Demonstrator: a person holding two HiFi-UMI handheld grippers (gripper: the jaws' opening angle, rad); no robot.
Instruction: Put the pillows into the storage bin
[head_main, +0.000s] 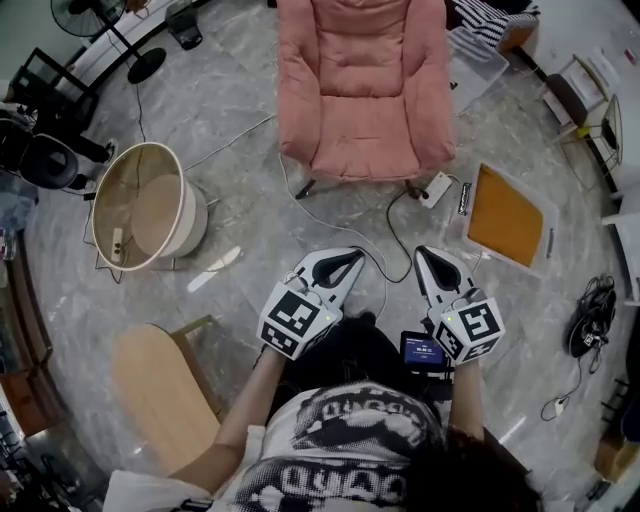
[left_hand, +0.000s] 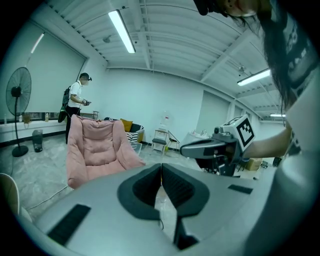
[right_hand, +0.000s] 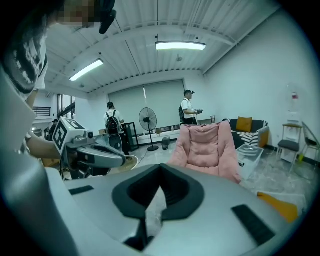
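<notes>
A round beige storage bin (head_main: 140, 205) with a white rim stands open on the floor to the left; its rim (right_hand: 131, 161) also shows past the left gripper in the right gripper view. A flat orange pillow (head_main: 505, 215) lies on a white tray to the right, and its corner (right_hand: 277, 205) shows low in the right gripper view. My left gripper (head_main: 355, 255) and right gripper (head_main: 425, 252) hover side by side over the floor in front of me. Both are shut with nothing between the jaws, as seen at the left gripper (left_hand: 161, 165) and the right gripper (right_hand: 160, 176).
A pink armchair (head_main: 362, 80) stands straight ahead, with a power strip (head_main: 437, 188) and cables on the floor before it. A wooden chair (head_main: 160, 395) is at my left side. A fan (head_main: 110, 30), a clear box (head_main: 480, 55) and two standing people (right_hand: 189, 110) are further off.
</notes>
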